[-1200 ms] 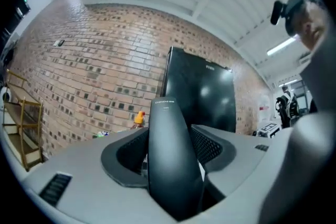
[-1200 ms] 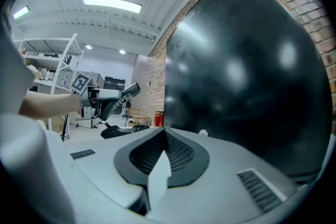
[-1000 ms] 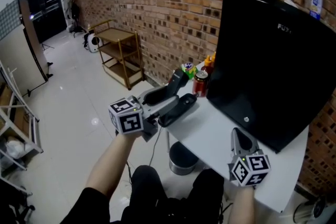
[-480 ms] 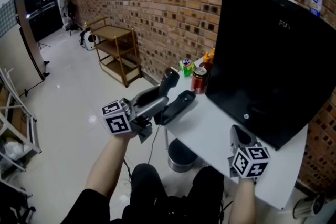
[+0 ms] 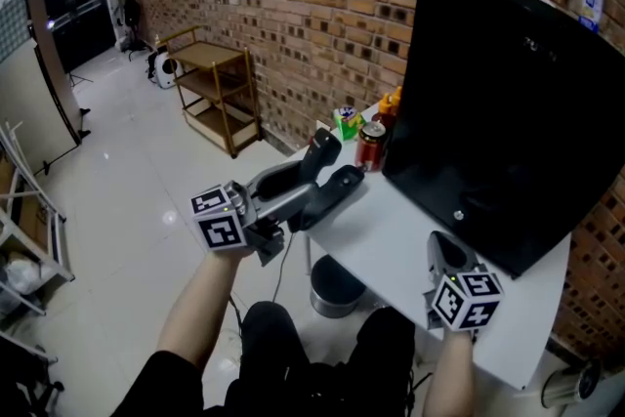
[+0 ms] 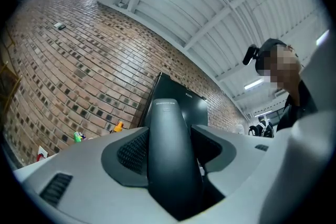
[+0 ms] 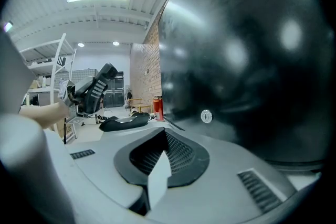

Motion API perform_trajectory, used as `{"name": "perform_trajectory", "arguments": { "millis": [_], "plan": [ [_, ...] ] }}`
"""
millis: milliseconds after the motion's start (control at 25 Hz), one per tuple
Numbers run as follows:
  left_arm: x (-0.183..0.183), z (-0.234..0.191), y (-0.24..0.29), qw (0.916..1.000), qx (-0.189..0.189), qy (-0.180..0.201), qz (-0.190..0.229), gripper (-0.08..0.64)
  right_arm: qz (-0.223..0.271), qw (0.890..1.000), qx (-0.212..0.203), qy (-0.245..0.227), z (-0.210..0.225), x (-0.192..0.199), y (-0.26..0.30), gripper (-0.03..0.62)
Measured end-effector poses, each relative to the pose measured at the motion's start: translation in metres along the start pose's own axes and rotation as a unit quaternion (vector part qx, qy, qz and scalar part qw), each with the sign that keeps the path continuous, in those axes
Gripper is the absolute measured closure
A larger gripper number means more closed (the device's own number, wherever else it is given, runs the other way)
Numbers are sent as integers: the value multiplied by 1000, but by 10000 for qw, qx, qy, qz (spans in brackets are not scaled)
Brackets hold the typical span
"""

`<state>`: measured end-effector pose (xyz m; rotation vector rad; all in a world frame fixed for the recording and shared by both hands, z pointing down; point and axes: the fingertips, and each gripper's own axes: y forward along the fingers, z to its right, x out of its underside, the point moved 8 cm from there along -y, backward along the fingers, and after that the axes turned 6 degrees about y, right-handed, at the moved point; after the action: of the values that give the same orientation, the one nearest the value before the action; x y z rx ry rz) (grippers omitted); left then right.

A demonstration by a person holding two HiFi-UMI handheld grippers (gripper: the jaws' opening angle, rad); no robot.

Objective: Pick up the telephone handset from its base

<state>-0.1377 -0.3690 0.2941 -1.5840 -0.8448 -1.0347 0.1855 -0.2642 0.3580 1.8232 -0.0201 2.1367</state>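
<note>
The black telephone handset (image 5: 293, 179) is off its base, slanted with its far end up, and my left gripper (image 5: 278, 195) is shut on its middle. In the left gripper view the handset (image 6: 168, 144) fills the gap between both pads. The black base (image 5: 334, 188) lies on the white table (image 5: 391, 249) near its left corner, just right of the handset. From the right gripper view I see the handset (image 7: 97, 86) in the air above and left of the base (image 7: 126, 121). My right gripper (image 5: 442, 251) rests low over the table's near side, shut and holding nothing.
A large black cabinet (image 5: 508, 112) stands on the table right of the base. A red can (image 5: 371, 144), a green item (image 5: 347, 122) and an orange bottle (image 5: 391, 103) crowd the far corner. A bin (image 5: 334, 286) sits under the table. A wooden cart (image 5: 220, 93) stands by the brick wall.
My left gripper has tipped the handset a little and drawn it slightly left of the base. The right gripper has stayed where it was.
</note>
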Motion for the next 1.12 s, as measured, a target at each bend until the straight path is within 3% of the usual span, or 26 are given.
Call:
{"name": "perform_trajectory", "arguments": {
  "millis": [320,720,1120],
  "plan": [
    [2,0,2,10000,14,-42,-5,301,-23,10000,-6,28,0,0,0,583],
    [7,15,16,9985,13,458,-310,301,-24,10000,-8,28,-2,1,0,583],
    [11,18,18,9982,20,449,-407,301,-74,10000,-22,47,-1,1,-1,584]
  ]
}}
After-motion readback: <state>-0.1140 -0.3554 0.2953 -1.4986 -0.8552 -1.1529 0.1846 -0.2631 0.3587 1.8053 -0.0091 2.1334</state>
